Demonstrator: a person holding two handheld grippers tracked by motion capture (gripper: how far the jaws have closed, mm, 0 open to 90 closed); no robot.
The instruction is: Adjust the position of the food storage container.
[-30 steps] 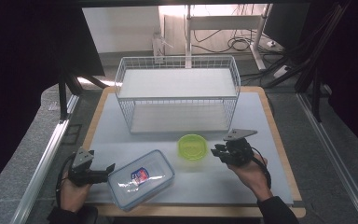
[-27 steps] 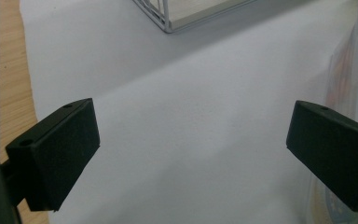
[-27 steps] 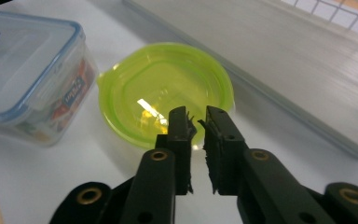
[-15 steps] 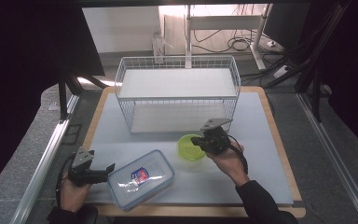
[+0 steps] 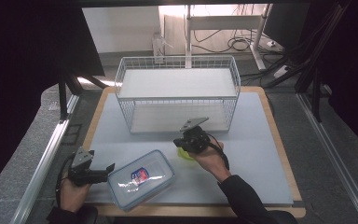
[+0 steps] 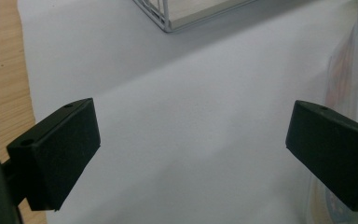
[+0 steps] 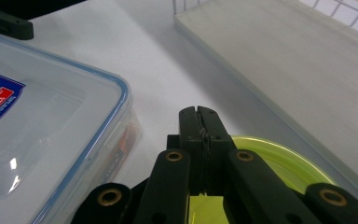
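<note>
my right gripper is clamped on the near rim of the yellow-green bowl; in the right gripper view the jaws are pinched tight together w/ the bowl's thin edge between them, lime plastic spreading out to the right and under the linkage. they've just finished closing on it. in the high view the bowl sits on the grey mat, just in front of the white wire rack and just right of the clear lidded container, mostly hidden under my right hand. can't tell if the bowl's resting on the mat or lifted a bit. the container has a blue seal round the lid and a blue/red label, lid on; in the right gripper view it lies close to the left of the bowl, small gap between. my left gripper is down at the near left of the mat, jaws spread wide and holding nothing, tips right by the container's left corner. in the left gripper view there's bare mat between the two jaws, the container's clear wall runs along the right edge behind the right jaw, and a corner of the rack is up top.
</note>
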